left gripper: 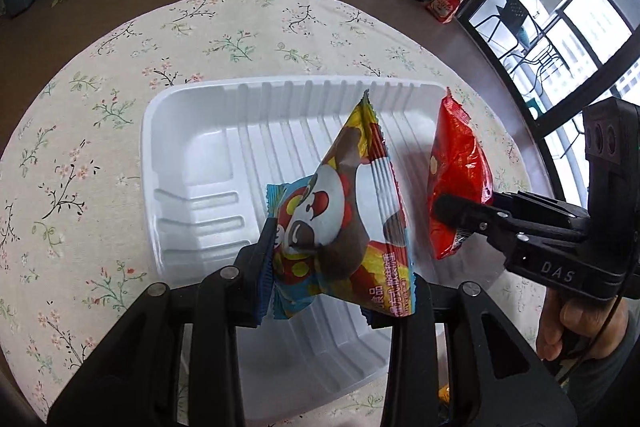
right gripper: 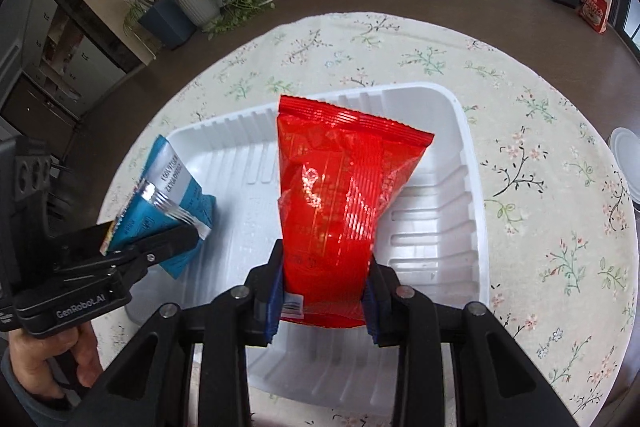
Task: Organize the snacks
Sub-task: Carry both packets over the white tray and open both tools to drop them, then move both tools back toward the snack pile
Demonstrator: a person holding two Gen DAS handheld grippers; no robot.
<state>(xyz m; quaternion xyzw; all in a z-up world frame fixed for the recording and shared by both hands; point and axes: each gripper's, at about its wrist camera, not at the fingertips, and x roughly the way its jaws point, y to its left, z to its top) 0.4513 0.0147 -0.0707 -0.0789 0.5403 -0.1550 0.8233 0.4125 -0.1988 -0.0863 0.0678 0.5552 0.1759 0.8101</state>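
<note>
left gripper [left gripper: 340,291] clamped on panda snack packet [left gripper: 340,211], held above white tray [left gripper: 192,131] | right gripper [right gripper: 324,295] clamped on red snack packet [right gripper: 340,195], above same tray, just beside panda packet | tray on floral tablecloth [left gripper: 100,99]

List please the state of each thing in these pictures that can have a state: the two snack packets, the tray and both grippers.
Panda snack packet: sealed, held above the tray.
Red snack packet: sealed, held above the tray.
White tray: on the tablecloth, nothing seen lying in it.
Left gripper: shut on the panda snack packet.
Right gripper: shut on the red snack packet.
</note>
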